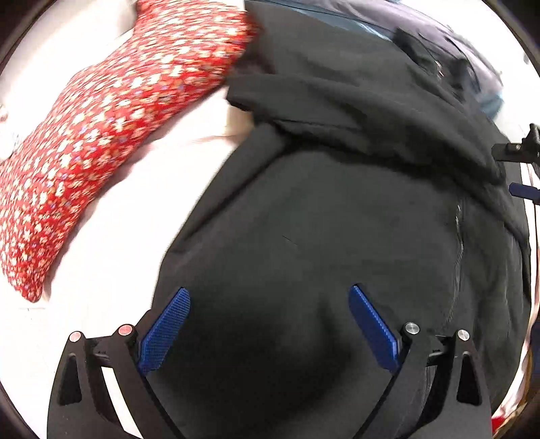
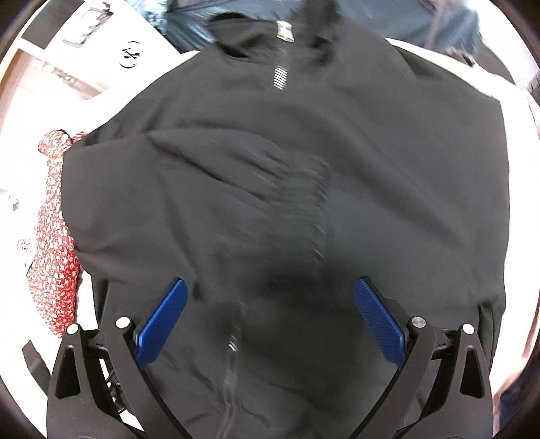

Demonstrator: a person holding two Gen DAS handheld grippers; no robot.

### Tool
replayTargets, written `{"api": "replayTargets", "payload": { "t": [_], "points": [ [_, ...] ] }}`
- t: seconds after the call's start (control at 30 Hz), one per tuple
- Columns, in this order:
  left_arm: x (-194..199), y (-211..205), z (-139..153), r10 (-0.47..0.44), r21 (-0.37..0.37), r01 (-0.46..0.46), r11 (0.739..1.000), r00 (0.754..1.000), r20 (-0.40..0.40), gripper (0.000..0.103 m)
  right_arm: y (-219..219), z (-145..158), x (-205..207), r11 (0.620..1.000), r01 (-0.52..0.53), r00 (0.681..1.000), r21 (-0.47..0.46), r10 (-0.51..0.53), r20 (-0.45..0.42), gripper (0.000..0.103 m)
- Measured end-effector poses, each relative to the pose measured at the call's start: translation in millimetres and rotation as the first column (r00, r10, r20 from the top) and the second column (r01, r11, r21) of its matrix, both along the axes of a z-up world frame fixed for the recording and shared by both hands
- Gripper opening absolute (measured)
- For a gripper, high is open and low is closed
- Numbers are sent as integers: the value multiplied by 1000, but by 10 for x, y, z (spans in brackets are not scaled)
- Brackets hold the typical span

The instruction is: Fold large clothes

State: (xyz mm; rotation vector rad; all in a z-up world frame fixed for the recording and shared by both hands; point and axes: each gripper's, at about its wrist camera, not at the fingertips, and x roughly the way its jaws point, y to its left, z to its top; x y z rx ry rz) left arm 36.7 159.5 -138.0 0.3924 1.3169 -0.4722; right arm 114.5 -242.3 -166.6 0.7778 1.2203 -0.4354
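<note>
We log the left gripper (image 1: 270,324) and right gripper (image 2: 270,319) both spread wide, holding nothing, each poised over the black zip jacket (image 2: 287,189). The jacket lies spread on the white surface (image 1: 111,236), apparently zip-side up, though blur limits certainty. A red floral garment (image 1: 101,135) lies beside its left edge.

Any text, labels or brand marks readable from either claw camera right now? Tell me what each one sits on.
No text can be read.
Neck label on the black jacket: too blurred.
Round mark on the white board: a symbol, not legible.
Dark print on that board: too blurred.
</note>
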Motion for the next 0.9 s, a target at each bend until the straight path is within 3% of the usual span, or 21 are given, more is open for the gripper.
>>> {"api": "replayTargets", "payload": {
  "t": [0.03,0.07,0.13,0.17,0.27,0.33,0.4,0.5,0.57,0.67,0.7,0.73,0.77,0.8,0.83,0.9],
  "points": [
    [49,24,14,15,-8,-15,1000,1000,-2,93,26,-10,24,1000,-15,1000,-27,15,-6,88],
    [60,42,21,20,-13,-21,1000,1000,-3,93,38,-55,88,998,-33,999,-47,31,-35,62],
    [96,50,43,22,-20,-22,1000,1000,0,93,47,-176,253,999,-38,995,-31,35,-93,43],
    [107,43,60,18,-22,-17,1000,1000,6,93,35,-186,254,999,-30,996,-19,28,-89,28],
    [130,3,84,-2,-22,3,1000,1000,16,93,19,2,177,997,-35,999,-74,33,-27,8],
    [147,-114,57,-13,-23,13,1000,1000,11,93,-12,343,93,968,-14,1000,-249,19,15,8],
    [171,-165,52,-22,-25,22,999,1000,7,93,-82,581,-16,941,22,998,-337,-2,60,7],
    [157,-280,20,-43,-25,43,999,999,4,93,-270,748,-134,900,83,996,-429,-68,50,7],
    [179,-344,19,-55,-25,55,998,998,9,93,-445,655,-198,898,97,994,-429,-106,2,8],
    [205,-501,8,-64,-24,64,998,998,12,93,-751,335,-307,949,108,988,-295,-135,-73,11],
    [217,-618,-7,-65,-21,66,998,998,15,93,-785,220,-321,956,111,986,-273,-141,-91,15],
    [232,-645,-6,-67,-17,67,998,998,18,93,-801,96,-349,961,108,981,-254,-145,-130,32],
    [255,-679,-6,-67,-10,67,998,998,22,93,-726,11,-433,963,104,975,-247,-148,-166,58],
    [229,-719,-13,-67,-7,67,998,997,26,93,-703,-39,-462,961,109,969,-253,-159,-188,69],
    [256,-741,-3,-66,-6,66,998,997,32,93,-636,-55,-506,957,119,967,-265,-172,-189,77],
    [326,-766,25,-66,-1,66,998,997,45,93,-626,-38,-575,946,148,965,-287,-202,-169,77]
  ]
}}
